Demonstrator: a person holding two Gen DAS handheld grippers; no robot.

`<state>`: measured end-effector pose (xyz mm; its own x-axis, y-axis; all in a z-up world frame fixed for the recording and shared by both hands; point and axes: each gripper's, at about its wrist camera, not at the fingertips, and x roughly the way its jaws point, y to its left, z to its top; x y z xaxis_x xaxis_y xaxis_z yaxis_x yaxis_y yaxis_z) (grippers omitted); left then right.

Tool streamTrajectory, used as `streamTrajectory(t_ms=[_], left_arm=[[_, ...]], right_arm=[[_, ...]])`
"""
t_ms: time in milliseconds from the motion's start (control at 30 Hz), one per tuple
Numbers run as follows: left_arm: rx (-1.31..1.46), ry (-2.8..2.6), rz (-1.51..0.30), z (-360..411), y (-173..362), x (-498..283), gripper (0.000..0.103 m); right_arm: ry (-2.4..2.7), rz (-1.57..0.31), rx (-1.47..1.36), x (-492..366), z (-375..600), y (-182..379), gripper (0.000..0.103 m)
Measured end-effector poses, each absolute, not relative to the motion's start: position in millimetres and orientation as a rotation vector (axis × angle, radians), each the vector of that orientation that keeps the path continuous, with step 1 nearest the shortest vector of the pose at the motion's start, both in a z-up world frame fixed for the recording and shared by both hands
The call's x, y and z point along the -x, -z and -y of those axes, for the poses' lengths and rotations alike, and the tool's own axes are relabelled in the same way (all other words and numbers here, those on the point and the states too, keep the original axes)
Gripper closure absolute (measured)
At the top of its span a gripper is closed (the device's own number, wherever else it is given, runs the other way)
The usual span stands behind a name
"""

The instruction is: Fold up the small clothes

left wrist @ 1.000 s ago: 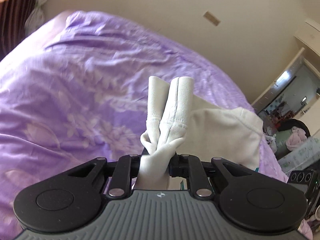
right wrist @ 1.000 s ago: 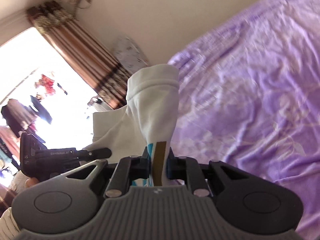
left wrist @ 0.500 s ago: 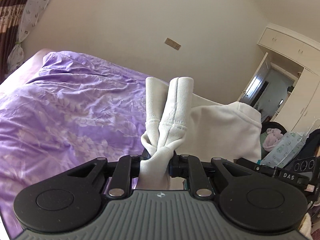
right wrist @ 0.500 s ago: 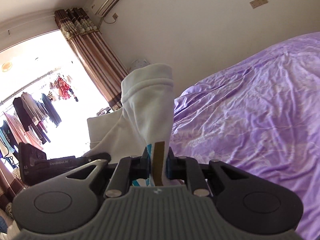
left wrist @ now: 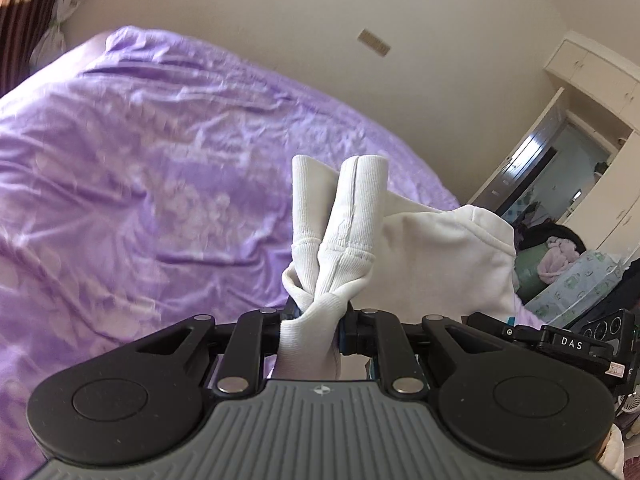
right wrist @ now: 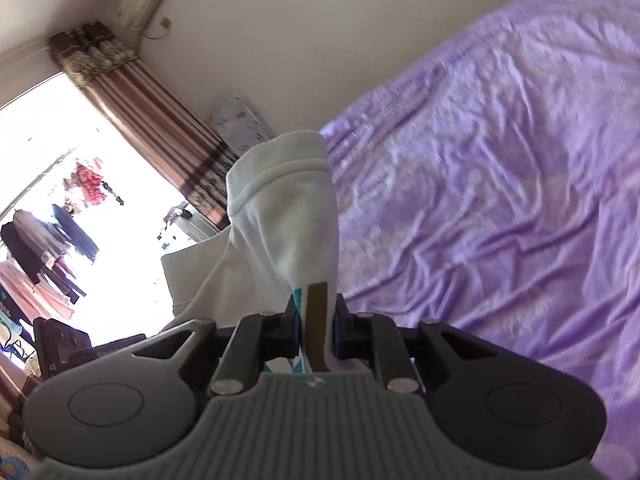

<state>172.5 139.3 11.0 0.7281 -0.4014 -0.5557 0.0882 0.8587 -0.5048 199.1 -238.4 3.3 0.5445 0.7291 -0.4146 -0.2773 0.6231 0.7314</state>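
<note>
While both tools are aloft over the rumpled purple floral bedspread (left wrist: 168,184), the small white cotton garment with ribbed cuffs (left wrist: 432,256) hangs between them, clear of the bed and not yet laid down.

Left side: the left gripper (left wrist: 314,330) is clamped on a bunched wad of the white fabric, the two ribbed cuffs standing up just ahead of its fingers. From this claw the cloth runs off to the right, toward the other tool, whose black body shows at the right edge of the left wrist view. The tool points somewhat downward at the bed.

Right side: the right gripper (right wrist: 316,330) is closed on another part of the same garment, pinching fabric that carries a brown strip and teal markings (possibly a label or print; it cannot be read). From here the cloth trails left toward the left tool. This claw also tilts down toward the bedspread, with a curtained window (right wrist: 52,208) to its left.

Judgement: the garment's long axis lies across, from one claw to the other, so neither hand is nearer; each holds an end. The coming move appears to turn on lowering both ends together onto the bedspread ahead, keeping the span taut so it lands flat for folding.
</note>
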Motion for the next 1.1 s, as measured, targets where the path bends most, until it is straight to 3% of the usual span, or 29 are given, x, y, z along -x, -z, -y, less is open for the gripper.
streamTrajectory(t_ms=[600, 767, 1000, 1100], left_arm=[[0.662, 0.218, -0.965, -170, 134, -289, 0.085], [0.727, 0.205, -0.978, -182, 158, -292, 0.08], [0.669, 0.139, -0.938, -183, 140, -284, 0.066], [0.597, 0.056, -0.889, -181, 118, -270, 0.061]], right_arm=[[-0.553, -1.0, -0.718, -335, 226, 147, 0.093], [-0.535, -1.03, -0.692, -350, 225, 177, 0.092], [-0.445, -1.001, -0.614, -346, 231, 175, 0.07], [-0.413, -0.984, -0.585, -333, 237, 156, 0.069]])
